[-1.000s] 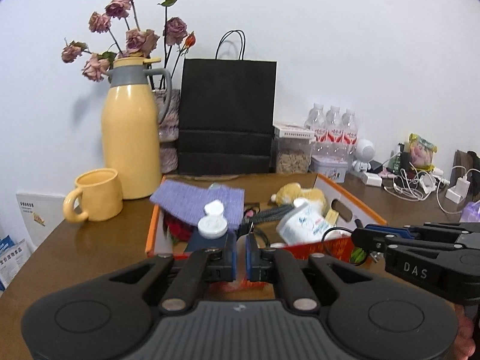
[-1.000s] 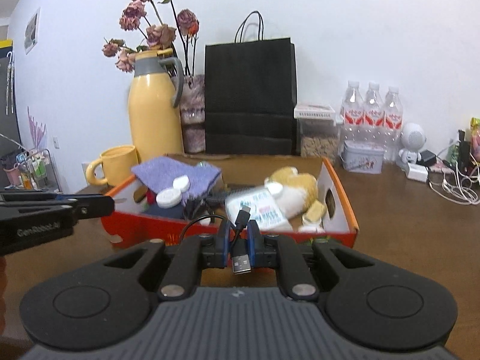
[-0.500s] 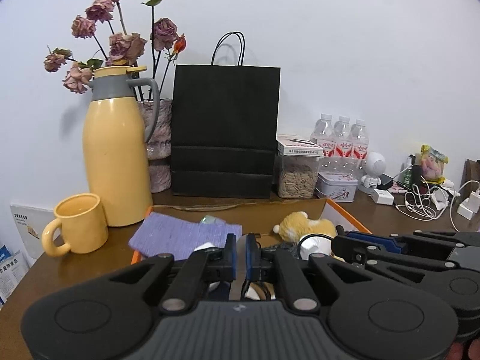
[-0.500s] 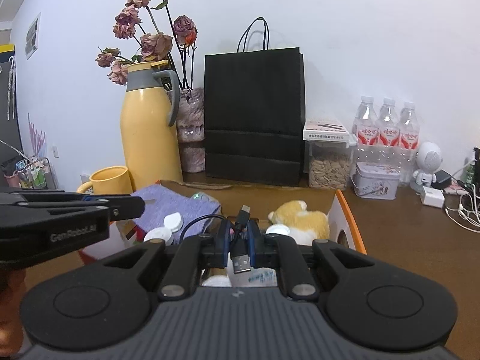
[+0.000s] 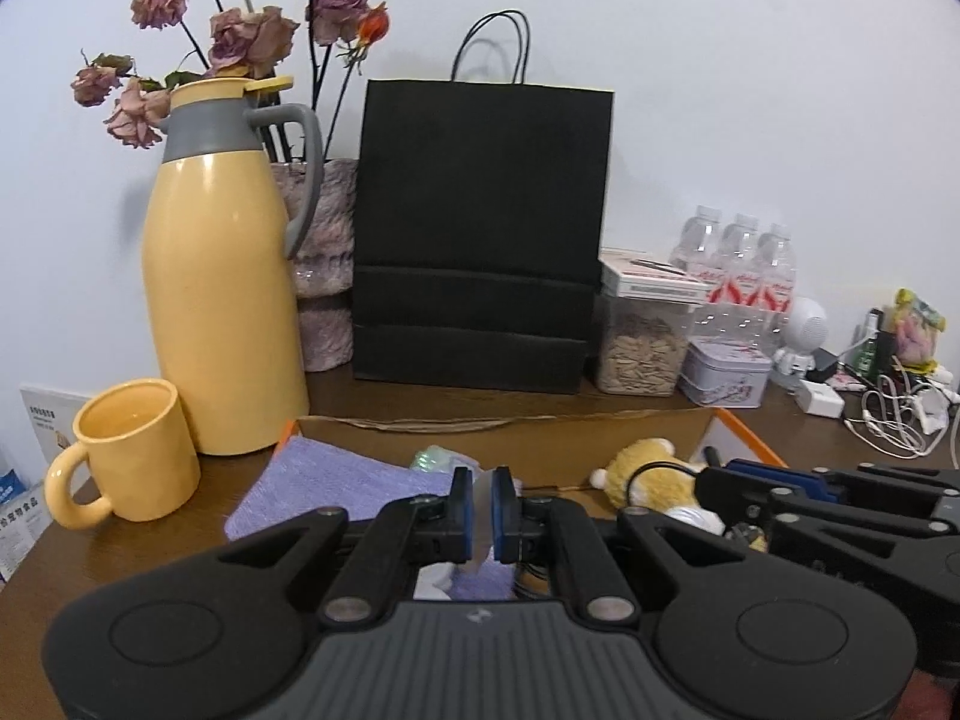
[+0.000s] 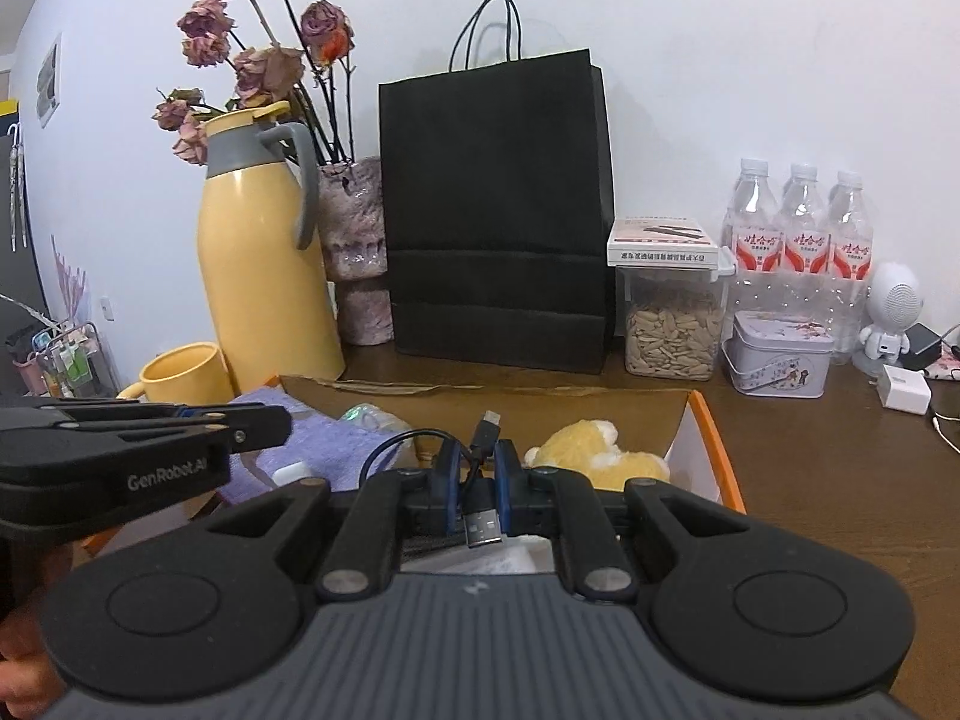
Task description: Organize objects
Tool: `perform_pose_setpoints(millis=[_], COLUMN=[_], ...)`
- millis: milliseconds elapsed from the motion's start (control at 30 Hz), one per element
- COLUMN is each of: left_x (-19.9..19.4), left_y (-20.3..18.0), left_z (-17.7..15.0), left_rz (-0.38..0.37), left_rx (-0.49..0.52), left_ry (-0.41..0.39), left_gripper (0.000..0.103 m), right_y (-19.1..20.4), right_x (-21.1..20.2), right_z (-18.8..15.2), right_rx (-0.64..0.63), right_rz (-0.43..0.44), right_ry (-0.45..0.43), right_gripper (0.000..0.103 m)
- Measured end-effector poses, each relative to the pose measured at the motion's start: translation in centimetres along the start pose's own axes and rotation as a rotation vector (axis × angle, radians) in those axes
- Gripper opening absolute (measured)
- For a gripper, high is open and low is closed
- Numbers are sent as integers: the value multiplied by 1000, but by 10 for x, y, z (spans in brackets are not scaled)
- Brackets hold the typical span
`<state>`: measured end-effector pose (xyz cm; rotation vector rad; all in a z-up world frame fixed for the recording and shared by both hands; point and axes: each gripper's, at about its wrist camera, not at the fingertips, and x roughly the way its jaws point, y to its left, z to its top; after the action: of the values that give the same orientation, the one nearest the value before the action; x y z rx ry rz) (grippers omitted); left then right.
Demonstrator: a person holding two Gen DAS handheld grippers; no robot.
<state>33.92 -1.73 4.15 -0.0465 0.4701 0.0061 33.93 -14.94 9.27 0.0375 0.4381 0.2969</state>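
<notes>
With both tools held over the open box, the parts are labelled as follows.
Right tool [image 6: 480, 483]: its blue pads are clamped on a black USB cable [image 6: 480, 480], whose silver plug hangs below the pads and whose small connector stands above them.
Left tool [image 5: 480, 513]: its jaws are drawn together on a thin pale sheet-like item, whose nature cannot be told.
Box [image 6: 702, 438]: an orange-edged cardboard box is set on the brown table [image 6: 840, 468], directly beneath both tools.
Box contents: a purple cloth [image 5: 336, 480] is laid at the left, a yellow plush toy [image 6: 594, 450] at the right.
Behind the box: a yellow jug [image 5: 222, 300], a yellow mug [image 5: 132, 459], a black paper bag [image 5: 480, 228] and a seed jar [image 6: 672, 324] are ranged along the wall.
</notes>
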Motion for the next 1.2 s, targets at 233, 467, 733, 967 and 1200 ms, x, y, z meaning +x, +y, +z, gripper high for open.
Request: perform_pose_setpoints(millis=[233, 467, 733, 967, 1200], left_x=[14, 16, 21, 24, 23], left_y=[2, 6, 11, 14, 14], left_z=[0, 0, 1, -1, 0], left_rz=[10, 48, 107, 117, 119], left_rx=[15, 9, 20, 13, 8], left_ry=[30, 26, 31, 43, 45], left_gripper=[5, 22, 101, 103, 103], right_y=[-6, -11, -27, -27, -28], right_x=[13, 18, 20, 19, 18], right_z=[1, 0, -3, -3, -2], right_rx=[-3, 2, 19, 5, 2], right_rz=[4, -37, -101, -105, -107], right_ry=[22, 43, 47, 37, 40], right_gripper=[12, 19, 99, 103, 103])
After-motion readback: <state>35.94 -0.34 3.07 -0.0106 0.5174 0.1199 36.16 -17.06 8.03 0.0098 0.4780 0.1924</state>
